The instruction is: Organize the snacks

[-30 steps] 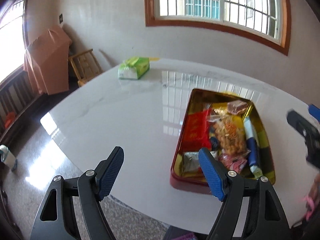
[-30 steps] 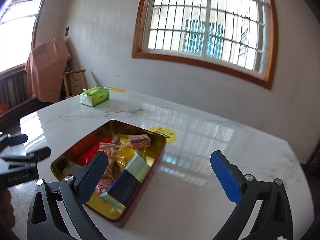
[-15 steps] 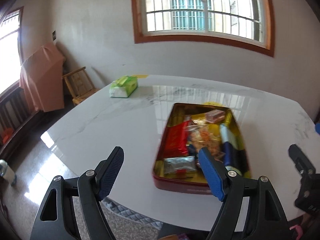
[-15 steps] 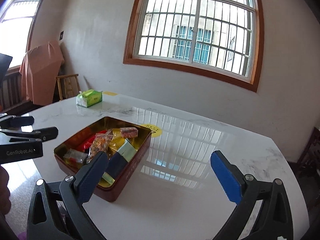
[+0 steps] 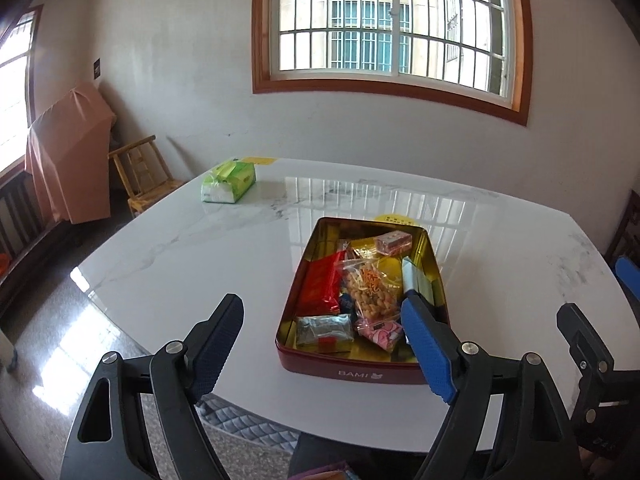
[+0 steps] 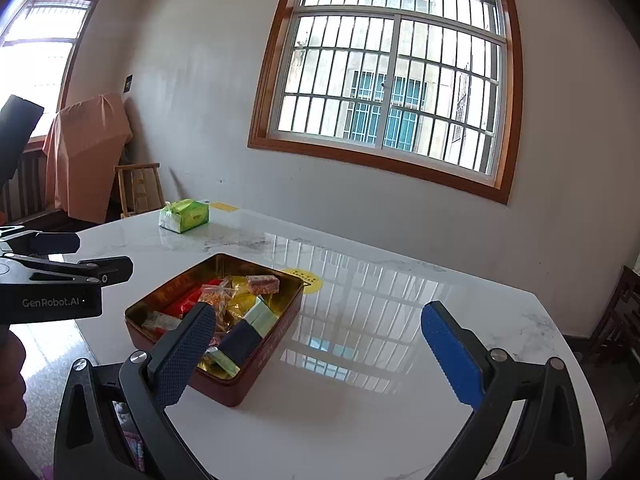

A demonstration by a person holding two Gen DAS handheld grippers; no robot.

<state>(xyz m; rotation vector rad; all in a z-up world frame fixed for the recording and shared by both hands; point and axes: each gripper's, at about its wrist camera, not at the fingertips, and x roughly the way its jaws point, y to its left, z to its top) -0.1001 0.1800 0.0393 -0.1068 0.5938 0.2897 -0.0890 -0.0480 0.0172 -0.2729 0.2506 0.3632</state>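
Note:
A red tin with a gold inside (image 5: 352, 372) stands on the white marble table (image 5: 192, 264), holding several snack packets: a red pack (image 5: 320, 284), a clear bag of orange snacks (image 5: 370, 288), a small pink-red box (image 5: 394, 242). The tin also shows in the right wrist view (image 6: 276, 340). My left gripper (image 5: 324, 346) is open and empty, held back above the table's near edge in front of the tin. My right gripper (image 6: 316, 354) is open and empty, to the right of the tin, above the table.
A green tissue pack (image 5: 229, 182) lies at the table's far left. A yellow round sticker (image 6: 304, 278) is behind the tin. A wooden chair (image 5: 140, 172) and a covered object (image 5: 68, 160) stand by the left wall. The left gripper shows in the right wrist view (image 6: 60, 280).
Both grippers have drawn back and up from the tin, staying open. The tin and its snacks have not moved.

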